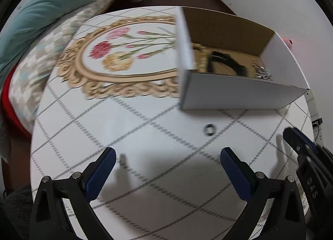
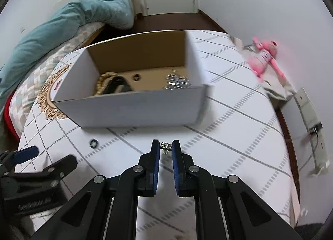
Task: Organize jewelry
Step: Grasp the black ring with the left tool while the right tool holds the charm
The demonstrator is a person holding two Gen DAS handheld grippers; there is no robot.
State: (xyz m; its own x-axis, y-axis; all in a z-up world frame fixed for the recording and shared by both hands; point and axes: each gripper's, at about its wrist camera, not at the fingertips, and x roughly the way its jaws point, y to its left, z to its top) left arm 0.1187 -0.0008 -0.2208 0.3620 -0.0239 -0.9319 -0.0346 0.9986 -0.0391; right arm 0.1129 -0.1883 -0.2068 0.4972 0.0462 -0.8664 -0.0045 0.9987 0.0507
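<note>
A white cardboard box stands on the round table, its brown inside showing. Inside lie a gold bead chain, a black band, a dark ring and a silvery sparkling piece. My right gripper is shut on a small silver crystal ring just above the tabletop. A dark ring lies on the table in front of the box; the same dark ring shows in the right wrist view. My left gripper is open above the table, nothing between its fingers.
The tablecloth has a grid pattern and a gold oval frame with flowers. A pink plush toy lies at the table's far right edge. A bed with a teal blanket lies beyond the table on the left.
</note>
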